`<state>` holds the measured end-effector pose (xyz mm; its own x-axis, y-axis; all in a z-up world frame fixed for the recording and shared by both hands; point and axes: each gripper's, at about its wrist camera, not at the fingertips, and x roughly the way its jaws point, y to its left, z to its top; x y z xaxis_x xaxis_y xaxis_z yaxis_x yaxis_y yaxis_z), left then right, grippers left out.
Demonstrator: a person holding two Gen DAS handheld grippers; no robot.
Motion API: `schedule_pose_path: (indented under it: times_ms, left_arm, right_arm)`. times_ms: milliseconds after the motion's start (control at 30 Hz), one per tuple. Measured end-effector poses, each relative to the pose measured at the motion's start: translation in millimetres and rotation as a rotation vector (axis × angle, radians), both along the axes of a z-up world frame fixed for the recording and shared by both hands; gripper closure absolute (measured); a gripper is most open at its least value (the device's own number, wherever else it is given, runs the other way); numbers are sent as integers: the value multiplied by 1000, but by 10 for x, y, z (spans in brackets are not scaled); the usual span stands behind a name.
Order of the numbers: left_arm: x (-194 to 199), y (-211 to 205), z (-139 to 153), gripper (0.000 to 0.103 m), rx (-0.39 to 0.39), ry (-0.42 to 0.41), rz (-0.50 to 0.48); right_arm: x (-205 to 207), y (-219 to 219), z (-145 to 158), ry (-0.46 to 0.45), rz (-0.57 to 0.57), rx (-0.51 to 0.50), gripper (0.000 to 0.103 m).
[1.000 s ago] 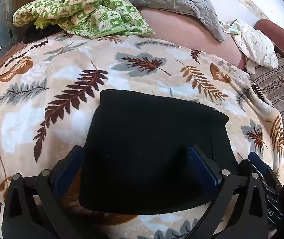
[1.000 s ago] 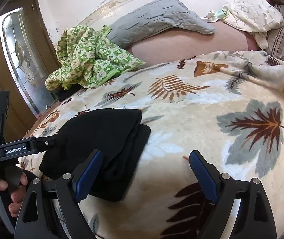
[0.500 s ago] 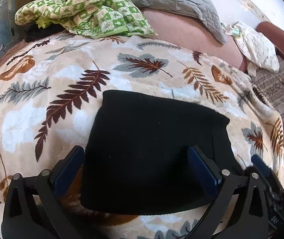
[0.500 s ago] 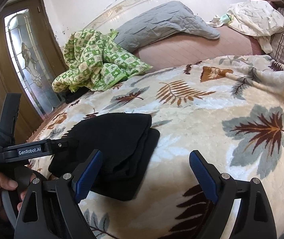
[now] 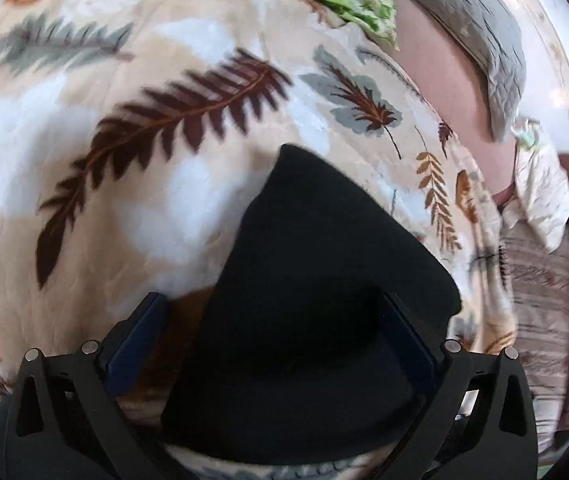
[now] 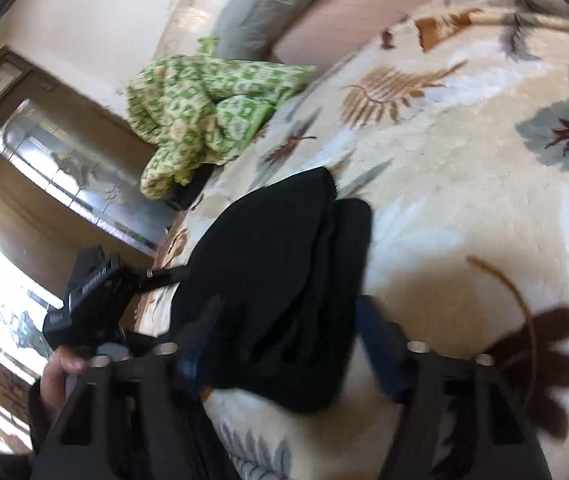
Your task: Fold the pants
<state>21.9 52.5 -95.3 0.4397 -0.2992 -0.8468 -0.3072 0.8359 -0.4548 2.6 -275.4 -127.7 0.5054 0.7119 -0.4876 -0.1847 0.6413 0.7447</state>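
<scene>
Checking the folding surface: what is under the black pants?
The folded black pants lie on a leaf-patterned blanket, which shows on every side. The patch directly beneath them is covered, so anything there cannot be seen.

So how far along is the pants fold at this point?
Mostly done: the black pants lie as a compact layered bundle on the leaf-print blanket. In hand: the right gripper has just been closing, its fingers straddling the bundle's near end; blur hides any contact. The left gripper stands open over the pants. Left: perhaps a last fold or tidy.
</scene>
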Motion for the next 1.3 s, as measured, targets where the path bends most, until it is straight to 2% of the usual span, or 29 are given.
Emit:
schedule_pose_path:
  times_ms: [133,200,233,267,300,367,467,533,667,733,800,867,933,967,1000,1100,1167,1200,1267,1300]
  left_arm:
    - [-1,-69,-18,0,36,-32,14]
    - [-30,-78,9,3,46,-52,3]
    - [-79,-109,36,19,39,-77,-11]
    - [-79,-98,59,30,30,-92,-32]
    - [-97,-121,93,34,41,-105,-43]
    - [-119,-119,173,55,21,-153,-63]
    - [69,-193,221,63,-46,-176,-105]
    - [258,-333,275,63,-71,-190,-132]
    - [639,-754,377,63,-49,-253,-202]
    - [787,-896,306,62,-34,-251,-205]
    - [874,-993,141,59,-20,-227,-226]
    - [843,-995,26,38,-12,-247,-226]
    - [823,-950,33,29,27,-273,-218]
    - [822,-926,67,29,26,-281,-212]
    - [809,-883,144,29,32,-307,-198]
    - [714,-823,408,30,21,-447,-200]
    - [609,-902,574,30,-37,-542,-281]
    - [598,-957,592,30,-47,-554,-305]
    - [616,-1087,521,30,-43,-534,-359]
    - [677,-1130,424,30,-19,-486,-363]
  right_arm:
    - [23,-23,-34,-8,24,7,56]
    - [18,-72,-45,-15,20,30,68]
    - [9,-91,-50,-17,19,48,70]
    - [2,-96,-31,-29,19,52,72]
    - [-15,-90,6,-44,16,30,72]
    - [-15,-90,80,-58,22,8,73]
    - [55,-220,272,-101,2,-30,73]
    - [160,-363,366,-111,-12,-42,73]
    - [488,-699,504,-111,-31,-85,73]
    - [643,-841,463,-94,-23,-78,73]
    - [779,-932,328,-70,-25,-112,72]
    - [854,-1011,90,-5,-57,-144,64]
    - [830,-1139,-21,15,-96,-57,63]
    - [802,-1179,48,5,-126,-68,58]
    - [766,-1212,120,-14,-157,-95,58]
    - [552,-1253,472,-157,-234,-197,58]
    - [405,-1022,713,-292,-147,-304,60]
    - [373,-884,767,-328,-101,-353,66]
    - [343,-581,772,-367,-1,-444,77]
    - [393,-452,700,-337,35,-506,85]
